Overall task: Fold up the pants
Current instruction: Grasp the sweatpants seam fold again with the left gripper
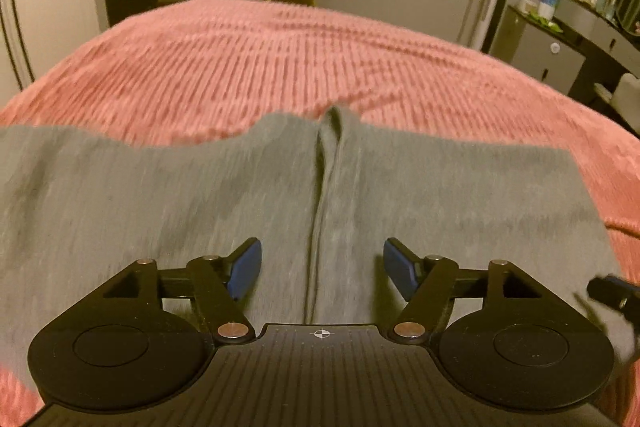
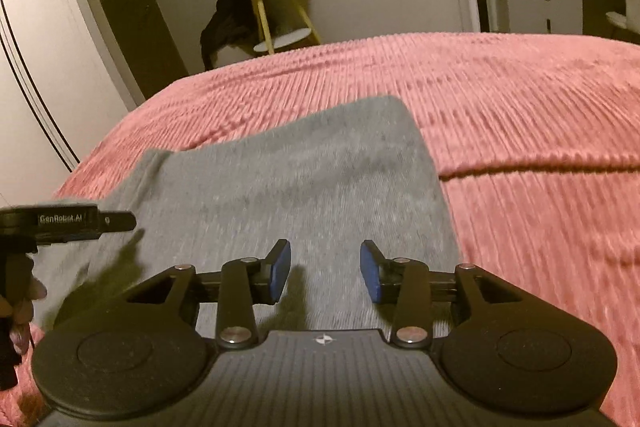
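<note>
Grey pants lie flat on a pink ribbed bedspread, with a raised centre seam running away from me. My left gripper is open and empty, hovering just above the pants astride the seam. In the right wrist view the pants fill the middle, their right edge against the bedspread. My right gripper is open and empty above the pants' near right part. The left gripper's body shows at the left edge.
Beyond the bed stand a small round side table with dark clothing draped on it, a white wardrobe on the left, and a dresser with bottles on the right. A crease crosses the bedspread.
</note>
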Demonstrator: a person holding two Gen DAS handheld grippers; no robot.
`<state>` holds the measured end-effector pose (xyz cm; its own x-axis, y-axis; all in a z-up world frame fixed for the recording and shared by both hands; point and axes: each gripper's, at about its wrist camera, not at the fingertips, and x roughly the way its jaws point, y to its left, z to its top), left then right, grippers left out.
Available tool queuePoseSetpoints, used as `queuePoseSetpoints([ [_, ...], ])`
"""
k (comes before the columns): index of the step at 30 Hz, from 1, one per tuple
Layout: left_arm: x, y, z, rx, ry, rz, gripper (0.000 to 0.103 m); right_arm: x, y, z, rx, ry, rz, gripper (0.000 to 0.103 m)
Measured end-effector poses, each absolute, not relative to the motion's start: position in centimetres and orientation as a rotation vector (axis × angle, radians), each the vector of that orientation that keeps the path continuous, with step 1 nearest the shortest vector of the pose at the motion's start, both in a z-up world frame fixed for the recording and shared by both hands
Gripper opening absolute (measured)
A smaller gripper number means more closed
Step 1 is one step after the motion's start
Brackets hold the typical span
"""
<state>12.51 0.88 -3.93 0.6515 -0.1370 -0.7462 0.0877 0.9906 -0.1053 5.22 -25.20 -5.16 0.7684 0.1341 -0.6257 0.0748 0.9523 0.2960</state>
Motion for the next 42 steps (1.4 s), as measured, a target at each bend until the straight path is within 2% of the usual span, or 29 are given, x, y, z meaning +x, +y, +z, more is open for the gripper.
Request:
queuePoseSetpoints([
  [7,11.6,1.0,-5.2,-0.077,0.893,-0.142,0.073,5.1,-25.0,-5.6,0.329,0.703,0.023,0.038],
  [12,11.8,0.5,-5.4,-0.075,0.899,-0.148,0.066,5.5,-25.0,-6.1,0.336,0.717,0.021,0.039],
  [15,11.8,0.1,-5.5,-0.063,0.887,-0.156,0.057,5.6,-25.1,-6.2,0.335,0.716,0.022,0.039],
  [17,11.7,-0.1,-5.5,-0.057,0.880,-0.168,0.046,5.6,-25.1,-6.3,0.329,0.715,0.021,0.039],
  [22,11.6,-0.3,-5.3,-0.049,0.872,-0.185,0.035,5.5,-25.0,-6.2,0.329,0.711,0.020,0.039],
  [25,11.4,0.6,-4.8,-0.101,0.864,-0.182,0.021,5.4,-25.0,-6.2,0.338,0.707,0.020,0.039],
  [27,11.4,1.7,-4.4,-0.174,0.870,-0.189,0.022,5.3,-25.2,-6.2,0.358,0.704,0.021,0.039],
  [28,11.3,2.2,-4.4,-0.196,0.871,-0.184,0.030,5.2,-25.2,-6.2,0.372,0.702,0.021,0.039],
  [29,11.1,2.8,-4.4,-0.214,0.875,-0.172,0.045,5.1,-25.4,-6.2,0.392,0.701,0.023,0.039],
  [31,10.7,3.8,-4.8,-0.246,0.888,-0.165,0.057,4.8,-25.8,-6.3,0.431,0.695,0.023,0.039],
  [34,10.1,5.5,-5.9,-0.366,0.922,-0.222,0.060,4.5,-26.4,-6.4,0.490,0.688,0.025,0.039],
  [38,9.8,6.8,-6.7,-0.534,0.929,-0.256,0.058,4.1,-26.4,-6.3,0.520,0.680,0.024,0.039],
  [39,9.9,6.9,-6.9,-0.575,0.936,-0.273,0.056,4.0,-26.5,-6.3,0.527,0.676,0.025,0.039],
  [40,10.0,6.9,-7.1,-0.613,0.946,-0.298,0.046,3.9,-26.6,-6.2,0.538,0.672,0.029,0.040],
  [42,10.1,6.6,-7.8,-0.672,0.973,-0.314,0.043,3.5,-26.7,-6.1,0.561,0.661,0.036,0.041],
])
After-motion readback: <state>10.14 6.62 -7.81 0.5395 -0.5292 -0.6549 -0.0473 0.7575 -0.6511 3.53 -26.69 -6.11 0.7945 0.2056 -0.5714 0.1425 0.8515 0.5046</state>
